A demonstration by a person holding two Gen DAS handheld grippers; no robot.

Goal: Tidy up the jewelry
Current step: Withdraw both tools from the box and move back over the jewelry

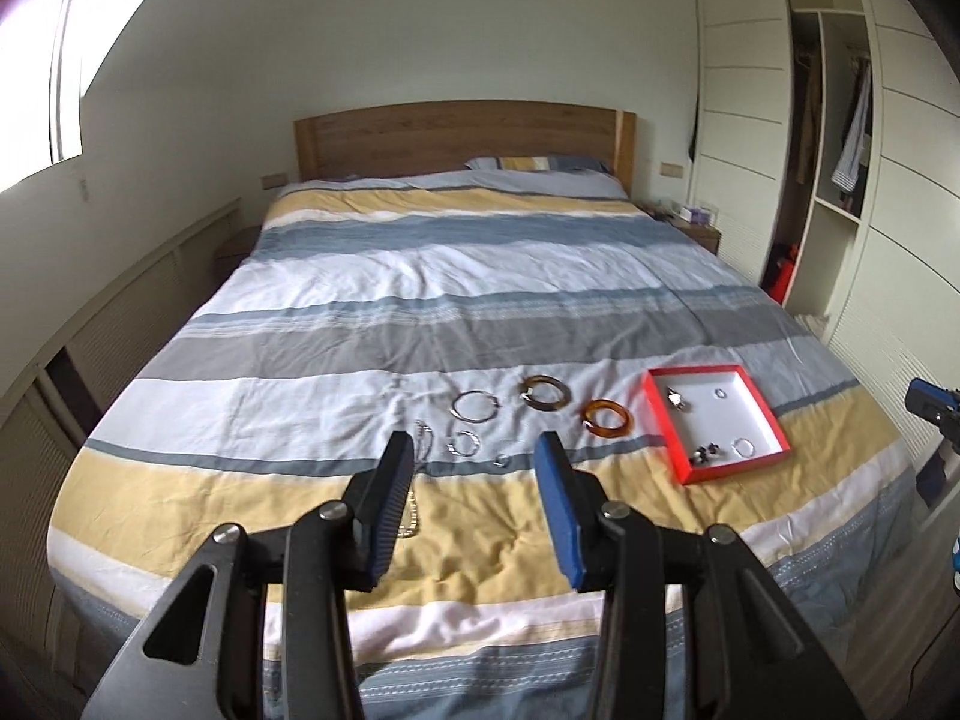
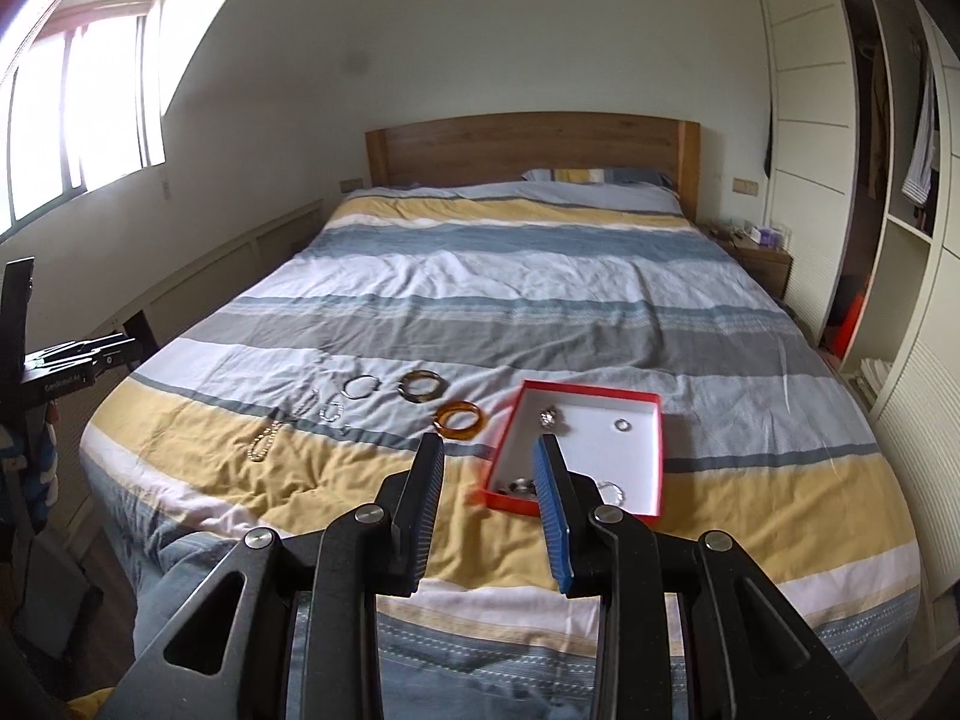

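Red box: one shallow square cardboard tray (image 1: 660, 420), red outside, white inside, lying flat on the bed (image 1: 420, 276) toward its right side near the foot.
In the box: four small pieces, one per corner area: a silvery cluster (image 1: 677, 398), a small ring (image 1: 719, 393), a dark cluster (image 1: 703, 454) and a thin hoop (image 1: 743, 447).
Bangles: two thick glossy rings left of the box, one mottled brown and grey (image 1: 545, 393), one amber (image 1: 607, 417), close to each other but apart.
Thin hoops: one large silvery wire hoop (image 1: 475, 405); below it one smaller twisted hoop (image 1: 463, 443).
Small ring: one (image 1: 501, 460), just right of the twisted hoop.
Chains: one beaded gold chain (image 2: 264, 441) and one pale chain (image 2: 303, 407) at the left end of the row; whether they touch is unclear.
Bed cover: soft wrinkled cloth in yellow, blue, grey and white stripes.
Headboard: one plain wooden panel (image 1: 462, 138).
Left tongs (image 1: 474, 468): apart, holding nothing, above the yellow stripe near the loose pieces.
Right tongs (image 2: 489, 468): apart, holding nothing, over the near left corner of the box.
Tong pads: ribbed, blue on black.
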